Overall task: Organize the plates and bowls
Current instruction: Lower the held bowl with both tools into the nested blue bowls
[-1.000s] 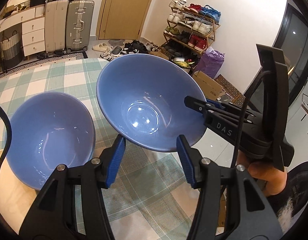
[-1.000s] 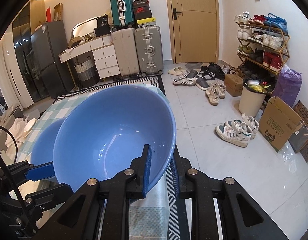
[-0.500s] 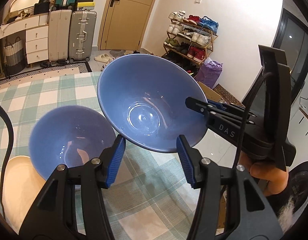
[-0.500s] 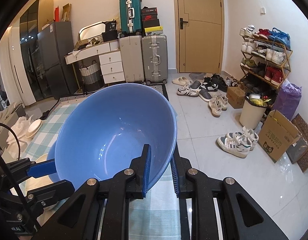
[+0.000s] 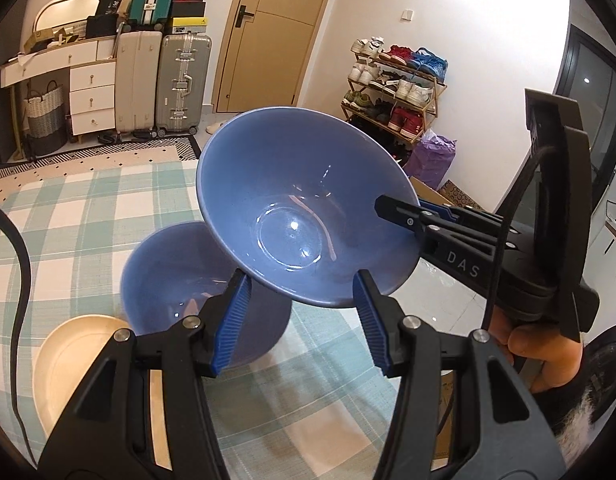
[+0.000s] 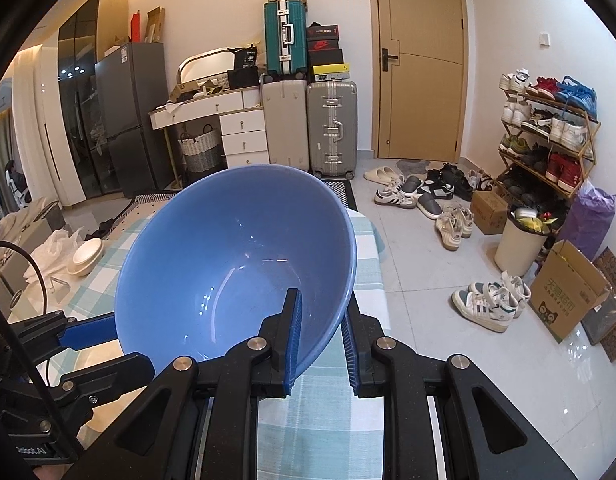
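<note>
blue bowl (image 6: 236, 256), tilted and lifted over the checked tablecloth (image 5: 68, 216), is where i have it: my right gripper (image 6: 319, 336) clenched on its near rim, one pad inside, one outside. nothing lies in it but glare. in the left wrist view my left gripper (image 5: 300, 312) hangs with its jaws spread, grasping nothing, just below the same bowl. under the lifted bowl a second blue bowl (image 5: 176, 280) stands on the cloth, its right side hidden, also without contents. a cream plate (image 5: 68, 364) sits touching it, part covered by my gripper's arm. farther off, suitcases (image 6: 311, 128) and a shoe rack (image 6: 547, 140) line the wall.
</note>
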`<state>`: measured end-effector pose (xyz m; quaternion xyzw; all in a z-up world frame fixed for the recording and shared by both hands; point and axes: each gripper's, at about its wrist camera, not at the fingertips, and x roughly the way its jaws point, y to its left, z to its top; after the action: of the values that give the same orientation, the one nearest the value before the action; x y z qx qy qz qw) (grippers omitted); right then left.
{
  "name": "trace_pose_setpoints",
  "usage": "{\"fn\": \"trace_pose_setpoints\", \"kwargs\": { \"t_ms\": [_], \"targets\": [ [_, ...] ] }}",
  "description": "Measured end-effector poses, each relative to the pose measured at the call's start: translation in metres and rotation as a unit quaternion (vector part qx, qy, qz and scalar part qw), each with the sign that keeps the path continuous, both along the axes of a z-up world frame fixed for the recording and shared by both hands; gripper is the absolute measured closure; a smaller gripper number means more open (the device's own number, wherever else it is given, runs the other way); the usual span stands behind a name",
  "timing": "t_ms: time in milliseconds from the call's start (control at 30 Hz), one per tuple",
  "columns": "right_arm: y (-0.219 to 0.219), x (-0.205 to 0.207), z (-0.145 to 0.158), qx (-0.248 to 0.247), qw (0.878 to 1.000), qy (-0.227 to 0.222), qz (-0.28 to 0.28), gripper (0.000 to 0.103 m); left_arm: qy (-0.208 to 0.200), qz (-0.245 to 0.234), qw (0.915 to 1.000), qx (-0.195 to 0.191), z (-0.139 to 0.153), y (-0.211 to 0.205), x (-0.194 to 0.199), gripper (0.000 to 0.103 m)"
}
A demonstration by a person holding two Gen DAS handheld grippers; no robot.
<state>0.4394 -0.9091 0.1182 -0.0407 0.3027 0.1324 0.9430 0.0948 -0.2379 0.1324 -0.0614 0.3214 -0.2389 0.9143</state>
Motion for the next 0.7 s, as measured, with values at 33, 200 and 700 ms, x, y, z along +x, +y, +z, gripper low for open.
{"fn": "trace_pose_setpoints", "kwargs": {
  "t_ms": [33, 200, 700],
  "targets": [
    [0.005, 0.0, 0.001, 0.0, 1.0, 0.0, 0.002, 0.083, 0.0, 0.002, 1.0, 0.001, 0.001, 0.005, 0.0, 0.053],
    [0.029, -0.001, 0.002, -0.002, 1.0, 0.003, 0.014, 0.083, -0.003, 0.011, 0.9999, 0.008, 0.004, 0.029, -0.001, 0.053],
    [0.082, 0.006, -0.019, 0.004, 0.999, 0.029, 0.043, 0.082, 0.012, 0.033, 0.9987, 0.038, -0.012, 0.08, -0.001, 0.053]
  ]
}}
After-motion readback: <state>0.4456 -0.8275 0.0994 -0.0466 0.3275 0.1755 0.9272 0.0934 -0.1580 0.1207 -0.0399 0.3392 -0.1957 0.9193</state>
